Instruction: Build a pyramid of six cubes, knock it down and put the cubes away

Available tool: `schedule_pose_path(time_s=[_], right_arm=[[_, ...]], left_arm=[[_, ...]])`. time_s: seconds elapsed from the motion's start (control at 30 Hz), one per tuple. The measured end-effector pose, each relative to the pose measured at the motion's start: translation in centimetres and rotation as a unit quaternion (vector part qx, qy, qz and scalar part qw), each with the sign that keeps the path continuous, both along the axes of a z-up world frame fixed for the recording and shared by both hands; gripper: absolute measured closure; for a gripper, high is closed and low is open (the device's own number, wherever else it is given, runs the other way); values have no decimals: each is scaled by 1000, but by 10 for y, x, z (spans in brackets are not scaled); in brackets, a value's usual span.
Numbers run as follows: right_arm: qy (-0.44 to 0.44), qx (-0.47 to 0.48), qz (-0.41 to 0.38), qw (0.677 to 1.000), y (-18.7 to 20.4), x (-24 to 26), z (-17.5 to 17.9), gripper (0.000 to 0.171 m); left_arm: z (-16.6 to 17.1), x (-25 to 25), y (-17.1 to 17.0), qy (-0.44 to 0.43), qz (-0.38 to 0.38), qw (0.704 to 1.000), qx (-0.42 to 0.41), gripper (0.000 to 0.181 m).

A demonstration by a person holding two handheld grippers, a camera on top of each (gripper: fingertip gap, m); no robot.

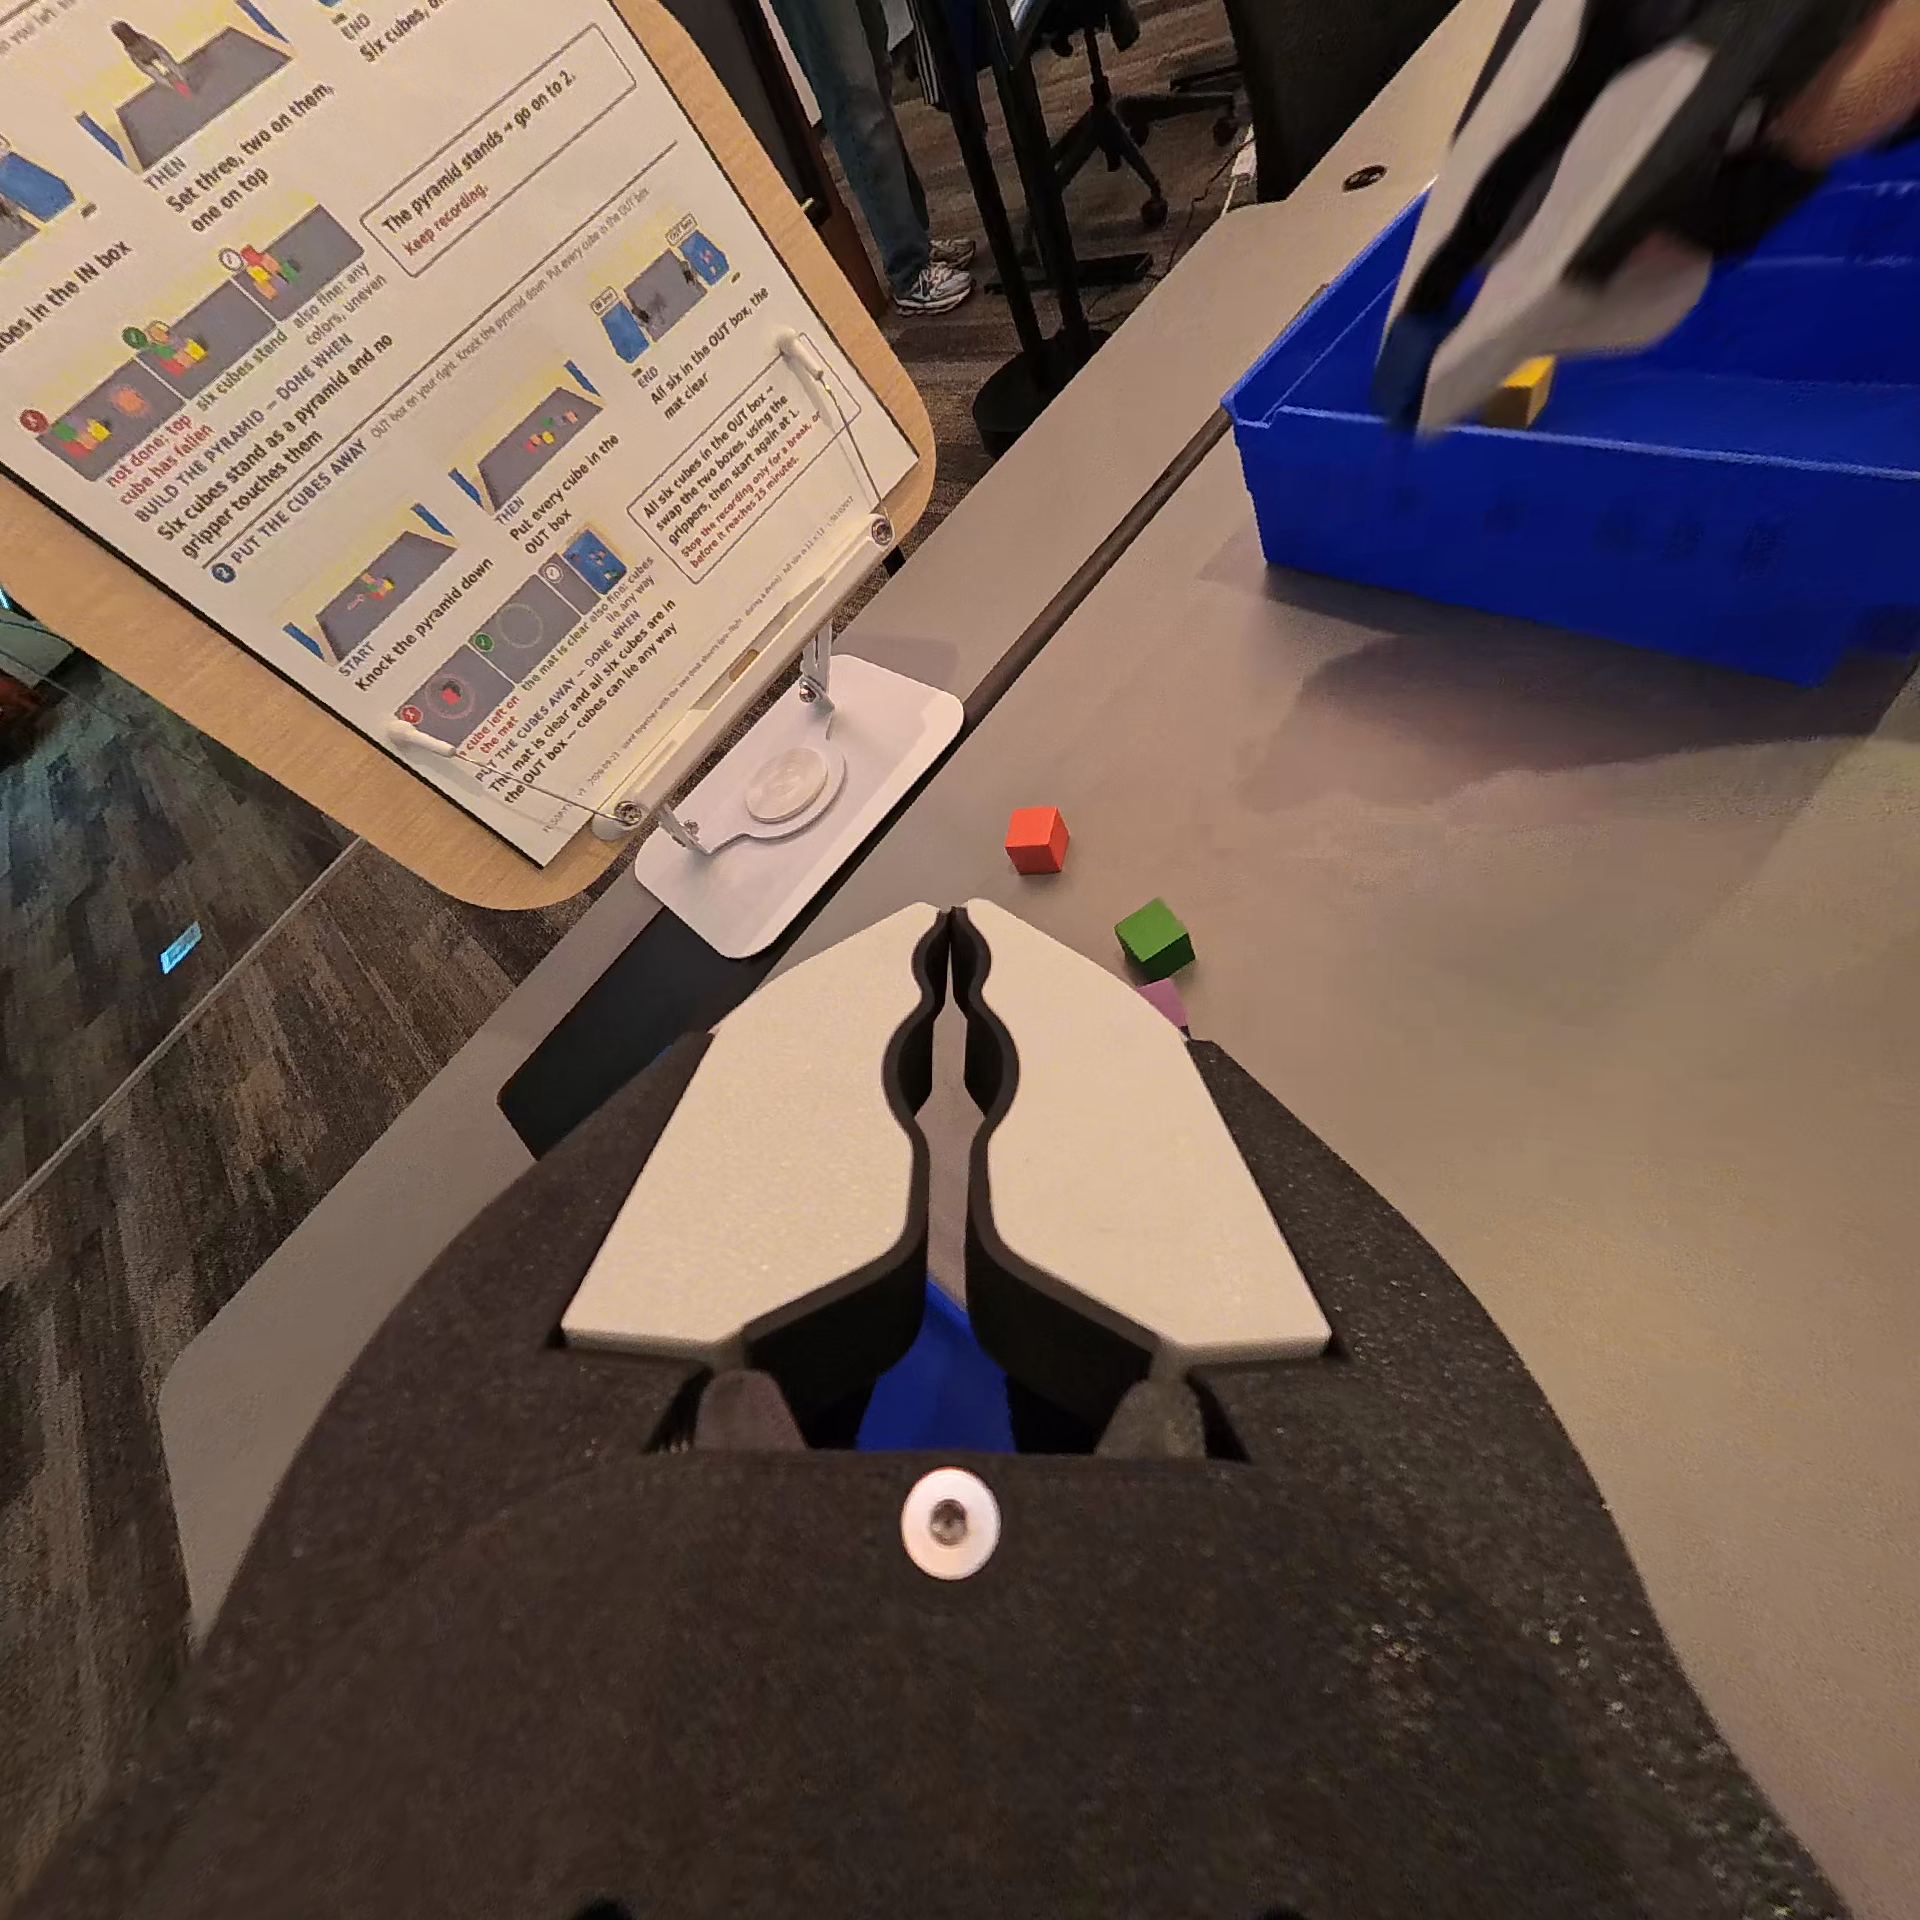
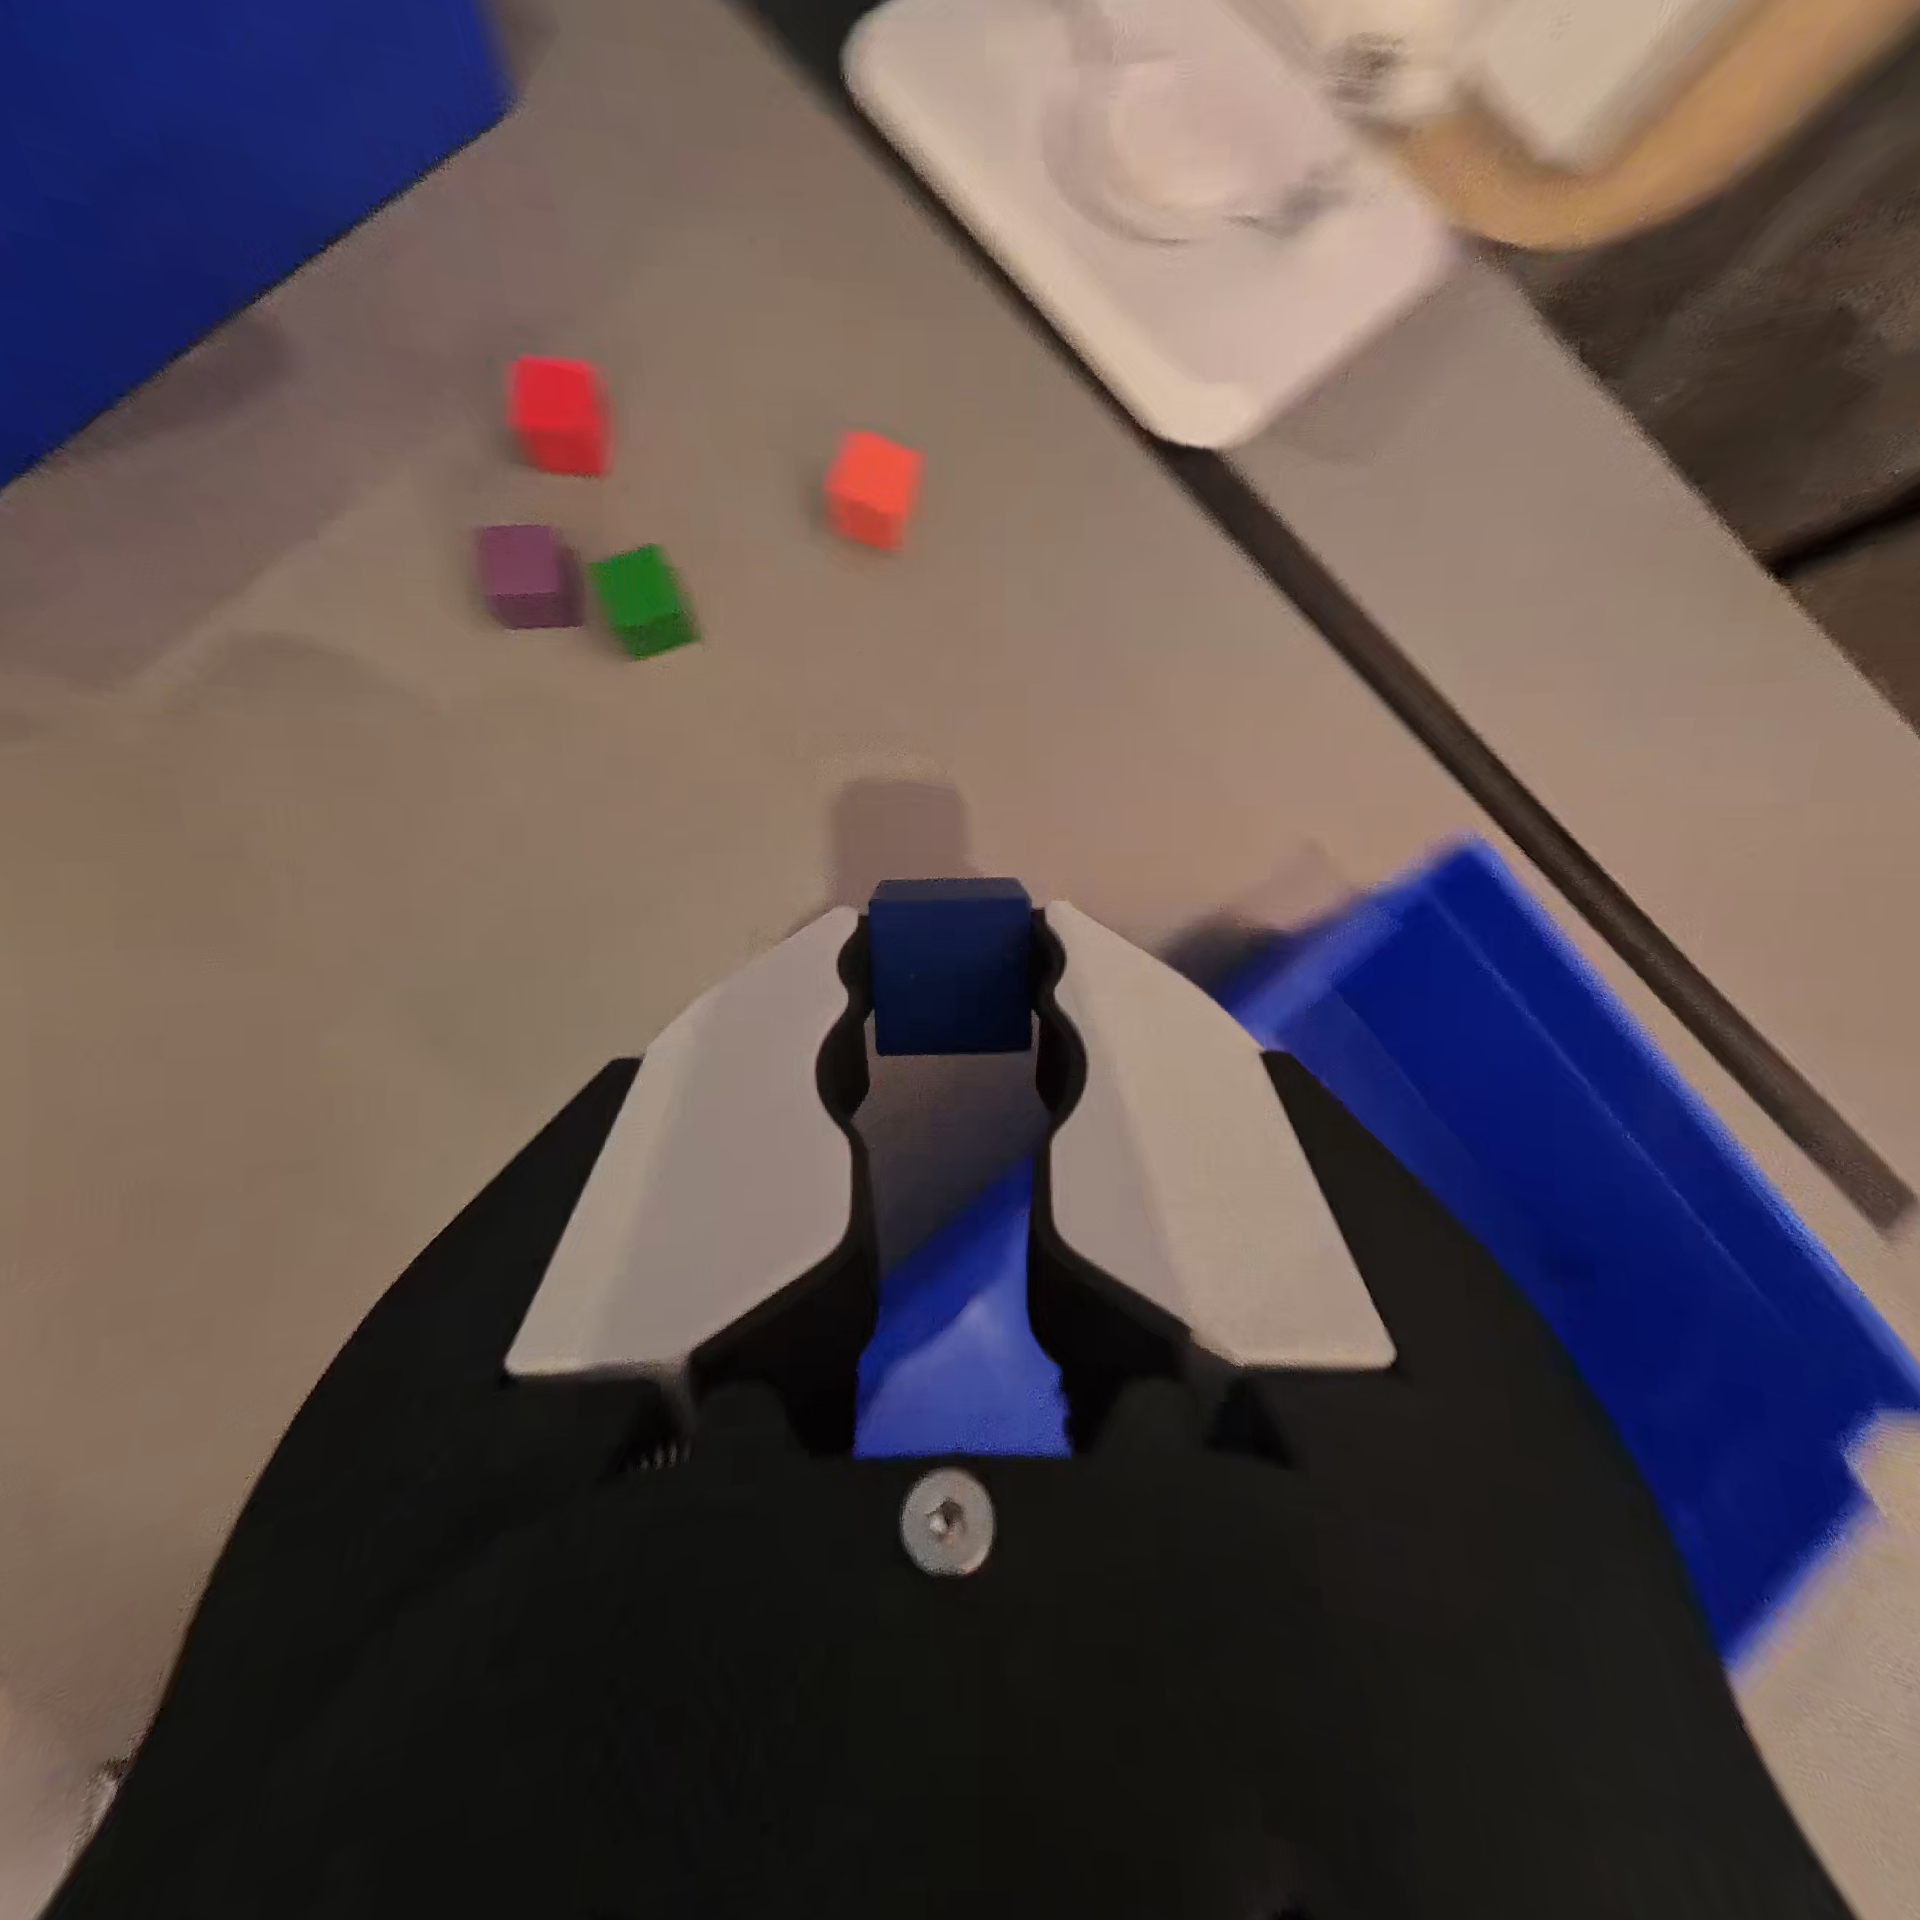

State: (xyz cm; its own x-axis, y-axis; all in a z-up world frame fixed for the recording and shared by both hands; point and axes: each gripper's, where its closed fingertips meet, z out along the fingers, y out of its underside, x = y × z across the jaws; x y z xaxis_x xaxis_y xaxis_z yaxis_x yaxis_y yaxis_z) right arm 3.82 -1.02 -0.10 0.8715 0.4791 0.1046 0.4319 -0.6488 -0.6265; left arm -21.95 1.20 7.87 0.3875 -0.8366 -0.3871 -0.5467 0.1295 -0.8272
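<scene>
My right gripper is shut on a dark blue cube and holds it above the grey table, beside the rim of a blue bin. On the table lie a red cube, an orange cube, a purple cube and a green cube. My left gripper is shut and empty, low over the table. Just beyond its tips are the orange cube, the green cube and the half-hidden purple cube. The blue bin holds a yellow cube; the right gripper shows blurred over it.
An instruction board on a white stand base stands at the table's far edge, with a dark seam running along it. A second blue box sits past the loose cubes. Office chairs and a person's legs are beyond the table. Some 30 centimeters of space lies between my two pairs of fingers.
</scene>
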Motion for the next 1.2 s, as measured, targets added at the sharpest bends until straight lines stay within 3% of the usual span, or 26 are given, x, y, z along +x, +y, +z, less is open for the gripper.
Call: schedule_pose_path(time_s=[0.07,0.17,0.27,0.4,0.6,0.73,0.83,0.93,1.0,1.07,1.2], right_arm=[[30,-7,-78,996,-8,63,-3,142],[54,-86,-169,980,-12,135,-57,140],[61,-148,-188,969,-7,157,-109,140],[22,-178,-218,959,-2,176,-142,140],[14,-184,-233,955,-1,184,-152,135],[18,-142,-243,959,-1,181,-114,125],[13,-7,-222,975,15,142,-33,126],[111,139,-66,982,36,22,34,130],[141,118,33,982,38,-55,24,128],[131,85,77,985,45,-104,-7,126],[51,67,142,986,57,-145,-66,128]], left_arm=[[1,1,-2,-1,-3,1000,1,181],[0,3,-3,1,-6,1000,0,181],[-2,4,-4,5,-7,1000,0,181],[-3,5,-4,8,-8,1000,0,181],[-5,5,-2,9,-6,1000,-3,181],[-4,4,-3,9,-6,1000,0,181],[0,2,-2,4,-2,1000,2,181],[0,0,0,3,2,1000,2,181],[-1,-1,1,5,4,1000,1,181],[-2,-1,1,7,5,1000,0,181],[-2,0,-1,11,-1,1000,3,181]])
